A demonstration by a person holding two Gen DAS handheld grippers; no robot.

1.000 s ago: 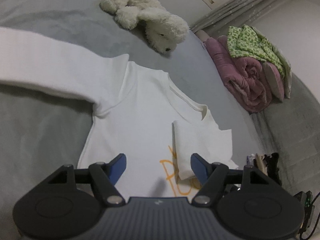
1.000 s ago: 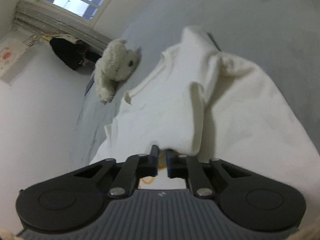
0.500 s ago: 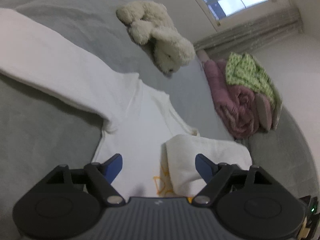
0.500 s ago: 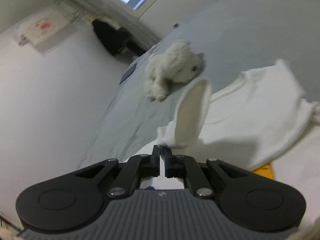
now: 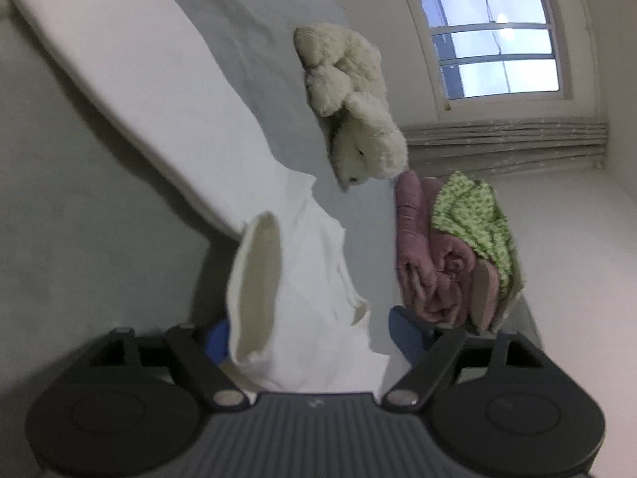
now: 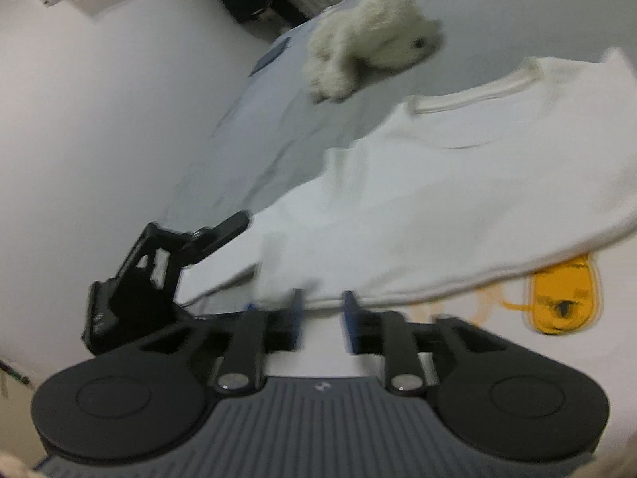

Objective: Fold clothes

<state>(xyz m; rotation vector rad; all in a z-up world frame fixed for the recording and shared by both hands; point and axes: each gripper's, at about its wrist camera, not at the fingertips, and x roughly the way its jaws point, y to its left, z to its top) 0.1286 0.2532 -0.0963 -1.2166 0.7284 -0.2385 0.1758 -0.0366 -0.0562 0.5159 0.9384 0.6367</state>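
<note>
A white long-sleeved shirt (image 6: 458, 183) with a yellow print (image 6: 561, 298) lies on the grey bed. One sleeve is folded across its chest. In the left wrist view the shirt (image 5: 310, 279) lies bunched between the fingers, its sleeve cuff (image 5: 254, 279) raised, and the other sleeve (image 5: 131, 79) stretches away to the upper left. My left gripper (image 5: 314, 334) is open around the cloth. My right gripper (image 6: 320, 320) is open, its fingertips just at the folded sleeve's edge. The left gripper also shows in the right wrist view (image 6: 159, 271), at the left.
A white plush bear (image 5: 354, 119) lies on the bed beyond the shirt; it also shows in the right wrist view (image 6: 370, 40). A pile of pink and green bedding (image 5: 458, 255) lies at the right by the wall. A window (image 5: 497, 32) is behind.
My right gripper has opened and let go of the sleeve, which now lies folded across the shirt. My left gripper has tilted up and moved in; cloth now sits between its fingers.
</note>
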